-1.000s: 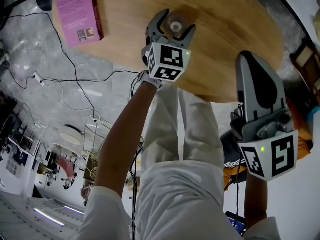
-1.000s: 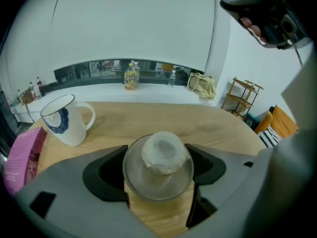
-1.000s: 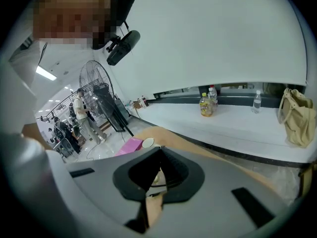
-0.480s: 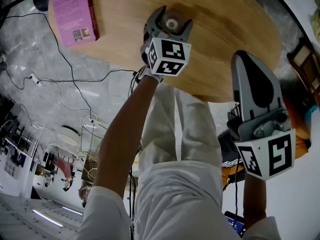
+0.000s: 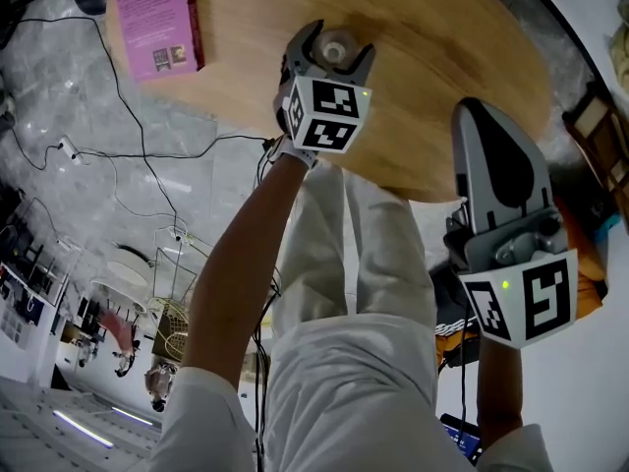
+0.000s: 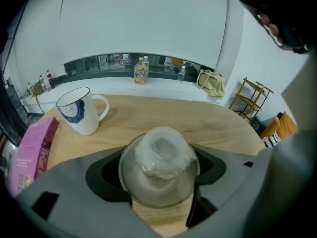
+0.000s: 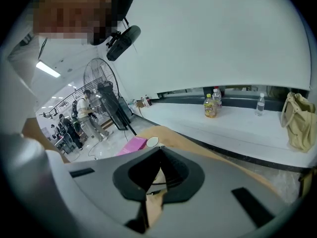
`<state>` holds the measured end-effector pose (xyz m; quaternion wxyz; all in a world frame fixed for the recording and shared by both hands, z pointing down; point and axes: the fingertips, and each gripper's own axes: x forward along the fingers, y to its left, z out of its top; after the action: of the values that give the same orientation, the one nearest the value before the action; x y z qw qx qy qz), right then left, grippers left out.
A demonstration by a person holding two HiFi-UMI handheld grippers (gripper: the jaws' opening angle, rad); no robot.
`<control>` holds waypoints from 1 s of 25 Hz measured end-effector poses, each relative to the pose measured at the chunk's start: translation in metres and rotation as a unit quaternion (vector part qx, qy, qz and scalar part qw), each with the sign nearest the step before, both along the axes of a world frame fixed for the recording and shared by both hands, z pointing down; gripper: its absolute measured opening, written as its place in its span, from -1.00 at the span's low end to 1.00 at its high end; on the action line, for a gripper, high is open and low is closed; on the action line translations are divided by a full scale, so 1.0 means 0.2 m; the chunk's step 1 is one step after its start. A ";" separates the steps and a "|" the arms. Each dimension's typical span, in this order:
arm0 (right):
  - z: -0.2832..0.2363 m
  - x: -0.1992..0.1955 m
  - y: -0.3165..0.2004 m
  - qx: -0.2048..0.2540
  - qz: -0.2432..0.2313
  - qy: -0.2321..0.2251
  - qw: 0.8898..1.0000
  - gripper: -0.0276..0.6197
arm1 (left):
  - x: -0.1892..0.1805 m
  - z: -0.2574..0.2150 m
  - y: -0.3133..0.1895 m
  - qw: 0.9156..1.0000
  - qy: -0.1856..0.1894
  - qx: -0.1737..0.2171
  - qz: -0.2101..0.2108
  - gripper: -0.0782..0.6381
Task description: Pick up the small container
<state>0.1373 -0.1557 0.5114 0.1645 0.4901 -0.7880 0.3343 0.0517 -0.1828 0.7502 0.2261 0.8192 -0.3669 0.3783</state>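
**Two fingers on a slick little pot: where the lift could fail**

The small container (image 6: 158, 165) stands on the wooden table (image 6: 208, 125), lodged between the fingers of the left gripper (image 5: 339, 39), which are drawn in against its two sides at 3 and 9 o'clock. It is a low, round pot with a clear, glossy wall that bulges outward, topped by a frosted, crinkled cap. That curved, smooth wall is the worry. Hard grey fingers bearing on a bulge could squeeze it up or down out of the grip, or let it spin and tip as it leaves the table. A light plastic shell could also buckle under too firm a squeeze.

From the container, in the left gripper view, a glazed white mug (image 6: 79, 110) with a blue mark stands at 10 o'clock. A matt pink book (image 6: 32, 150) lies at 9 o'clock. Both are well apart from it, so neither looks likely to be knocked.

The right gripper (image 5: 480, 116) hangs off the table edge, fingers pressed together with nothing in them.
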 end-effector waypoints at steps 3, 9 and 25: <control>-0.03 -0.03 0.01 0.008 -0.006 0.001 1.000 -0.89 | -0.03 -0.04 0.04 1.000 0.007 -0.002 -0.007 0.17; -0.09 -0.11 0.04 0.021 -0.018 0.005 1.000 -0.89 | -0.10 -0.17 0.10 1.000 0.016 0.004 -0.025 0.17; -0.34 -0.33 0.18 0.069 -0.040 0.009 0.997 -0.89 | -0.30 -0.62 0.26 0.998 0.035 0.039 -0.047 0.17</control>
<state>0.0705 -0.1194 0.4442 0.1503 0.4711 -0.8268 0.2681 -0.0092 -0.1313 0.6256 0.2245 0.8220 -0.4110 0.3241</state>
